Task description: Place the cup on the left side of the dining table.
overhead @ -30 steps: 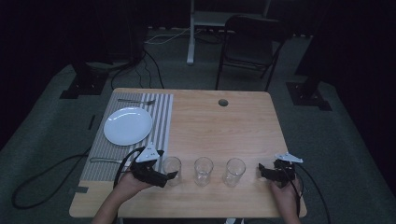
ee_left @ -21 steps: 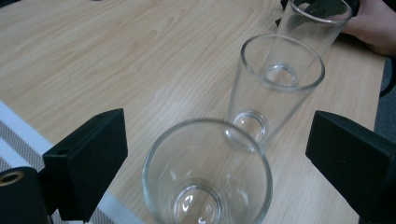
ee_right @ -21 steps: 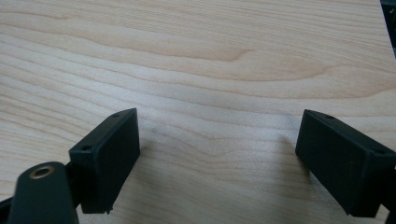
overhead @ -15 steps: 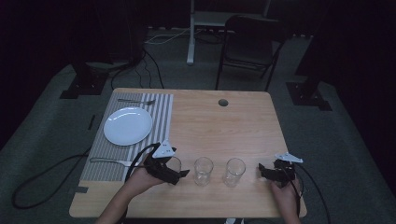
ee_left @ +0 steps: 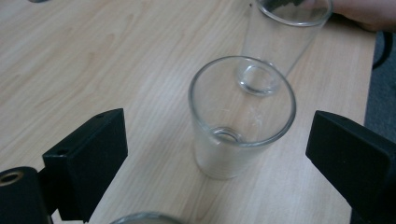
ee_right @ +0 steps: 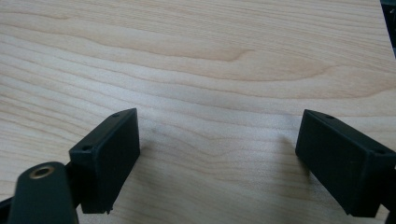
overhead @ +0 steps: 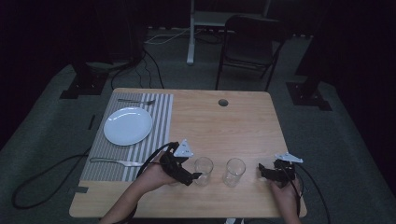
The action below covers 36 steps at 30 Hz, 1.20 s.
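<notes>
On the pale wood desk (overhead: 243,121), near its front edge, the left hand-held gripper (overhead: 198,176) stands wide around the nearer glass (ee_left: 242,116), touching nothing, so it should centre before closing gently, while the right hand-held gripper (ee_right: 219,158) rests wide and empty.

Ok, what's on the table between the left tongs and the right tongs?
Two empty glasses stand upright there: the first glass right at the left tongs, the second glass nearer the right tongs. The high view shows it.
</notes>
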Motion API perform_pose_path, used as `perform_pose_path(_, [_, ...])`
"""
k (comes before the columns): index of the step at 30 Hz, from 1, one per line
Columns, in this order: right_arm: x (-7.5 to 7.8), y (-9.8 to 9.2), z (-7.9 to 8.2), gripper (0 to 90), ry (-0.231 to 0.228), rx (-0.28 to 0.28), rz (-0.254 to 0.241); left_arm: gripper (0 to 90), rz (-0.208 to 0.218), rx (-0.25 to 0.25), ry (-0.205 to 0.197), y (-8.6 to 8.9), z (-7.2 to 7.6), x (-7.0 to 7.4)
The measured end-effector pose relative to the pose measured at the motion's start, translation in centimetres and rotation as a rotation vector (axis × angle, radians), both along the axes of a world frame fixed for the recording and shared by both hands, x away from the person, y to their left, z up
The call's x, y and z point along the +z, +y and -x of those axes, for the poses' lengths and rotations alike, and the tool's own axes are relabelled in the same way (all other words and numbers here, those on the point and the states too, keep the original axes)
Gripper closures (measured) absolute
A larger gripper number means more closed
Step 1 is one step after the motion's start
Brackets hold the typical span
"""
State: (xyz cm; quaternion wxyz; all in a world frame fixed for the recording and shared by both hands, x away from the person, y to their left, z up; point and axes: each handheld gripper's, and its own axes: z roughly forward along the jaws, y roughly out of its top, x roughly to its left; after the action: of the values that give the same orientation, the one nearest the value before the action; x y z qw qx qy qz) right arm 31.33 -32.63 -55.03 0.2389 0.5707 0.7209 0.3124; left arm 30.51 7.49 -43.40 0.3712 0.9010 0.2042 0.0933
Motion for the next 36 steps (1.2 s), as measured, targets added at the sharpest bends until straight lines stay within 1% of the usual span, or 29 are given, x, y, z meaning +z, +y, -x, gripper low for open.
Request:
perform_pose_path(1, [0.0,0.0,0.0,13.3,0.0,0.0,0.0,6.0,-0.008,0.003,-0.002,-0.3,0.0,0.0])
perform_pose_path(2, [0.0,0.0,0.0,13.3,0.0,0.0,0.0,6.0,-0.017,-0.001,0.014,-0.8,-0.1,0.0])
perform_pose_path(3, [0.0,0.0,0.0,13.3,0.0,0.0,0.0,6.0,-0.017,-0.001,0.014,-0.8,-0.1,0.0])
perform_pose_path(4, [0.0,0.0,0.0,13.3,0.0,0.0,0.0,6.0,-0.034,-0.007,0.029,-1.2,-0.2,0.0])
perform_pose_path(5, [0.0,0.0,0.0,13.3,0.0,0.0,0.0,6.1,-0.034,-0.007,0.029,-1.2,-0.2,0.0])
perform_pose_path(6, [0.0,0.0,0.0,13.3,0.0,0.0,0.0,6.1,-0.045,-0.002,0.042,-1.7,-0.3,-0.1])
perform_pose_path(7, [0.0,0.0,0.0,13.3,0.0,0.0,0.0,6.1,-0.045,-0.002,0.042,-1.7,-0.3,-0.1])
perform_pose_path(8, [0.0,0.0,0.0,13.3,0.0,0.0,0.0,6.1,-0.064,-0.007,0.045,-2.0,-0.3,-0.1])
perform_pose_path(9, [0.0,0.0,0.0,13.3,0.0,0.0,0.0,6.1,-0.073,-0.001,0.039,-2.3,-0.2,-0.2])
perform_pose_path(10, [0.0,0.0,0.0,13.3,0.0,0.0,0.0,6.1,-0.08,-0.008,0.051,-2.6,-0.3,-0.2])
perform_pose_path(11, [0.0,0.0,0.0,13.3,0.0,0.0,0.0,6.1,-0.086,-0.013,0.055,-2.8,-0.4,-0.3])
perform_pose_path(12, [0.0,0.0,0.0,13.3,0.0,0.0,0.0,6.1,-0.101,-0.002,0.052,-3.2,-0.4,-0.4])
perform_pose_path(13, [0.0,0.0,0.0,13.3,0.0,0.0,0.0,6.1,-0.119,-0.019,0.068,-3.6,-0.5,-0.4])
perform_pose_path(15, [0.0,0.0,0.0,13.3,0.0,0.0,0.0,6.1,-0.145,-0.027,0.084,-4.1,-0.5,-0.5])
perform_pose_path(17, [0.0,0.0,0.0,13.3,0.0,0.0,0.0,6.8,-0.166,-0.017,0.086,-4.6,-0.6,-0.5])
perform_pose_path(18, [0.0,0.0,0.0,13.3,0.0,0.0,0.0,9.6,-0.17,-0.022,0.091,-4.7,-0.6,-0.5])
perform_pose_path(19, [0.0,0.0,0.0,13.3,0.0,0.001,0.001,9.6,-0.172,-0.014,0.088,-4.9,-0.7,-0.5])
perform_pose_path(21, [0.0,0.0,0.0,13.3,-0.001,0.001,0.0,9.7,-0.183,-0.017,0.091,-5.2,-0.8,-0.5])
perform_pose_path(23, [0.0,0.0,0.0,13.3,-0.001,0.001,0.0,13.6,-0.186,-0.014,0.101,-5.4,-0.9,-0.5])
perform_pose_path(25, [0.0,0.0,0.0,13.3,0.0,0.001,0.001,13.8,-0.21,0.0,0.105,-5.7,-0.9,-0.7])
perform_pose_path(26, [0.0,0.0,0.0,13.3,-0.001,0.001,0.0,17.0,-0.212,0.013,0.121,-5.7,-1.0,-0.8])
perform_pose_path(27, [0.0,0.0,0.0,13.3,-0.001,0.001,0.001,17.4,-0.224,0.01,0.13,-5.8,-1.1,-0.9])
perform_pose_path(28, [0.0,0.0,0.0,13.3,0.0,0.001,0.0,17.5,-0.237,0.012,0.126,-5.9,-1.1,-1.0])
perform_pose_path(30, [0.0,0.0,0.0,13.3,0.0,0.0,0.0,27.6,-0.24,0.018,0.128,-5.9,-1.2,-1.1])
perform_pose_path(32, [0.0,0.0,0.0,13.3,-0.001,0.001,0.001,28.5,-0.238,0.018,0.132,-5.9,-1.2,-1.1])
perform_pose_path(35, [0.0,0.0,0.0,13.3,0.0,0.0,0.0,28.7,-0.241,0.015,0.128,-5.9,-1.2,-1.1])
perform_pose_path(36, [0.0,0.0,0.0,13.3,0.0,0.0,0.0,28.8,-0.237,0.02,0.127,-5.9,-1.2,-1.1])
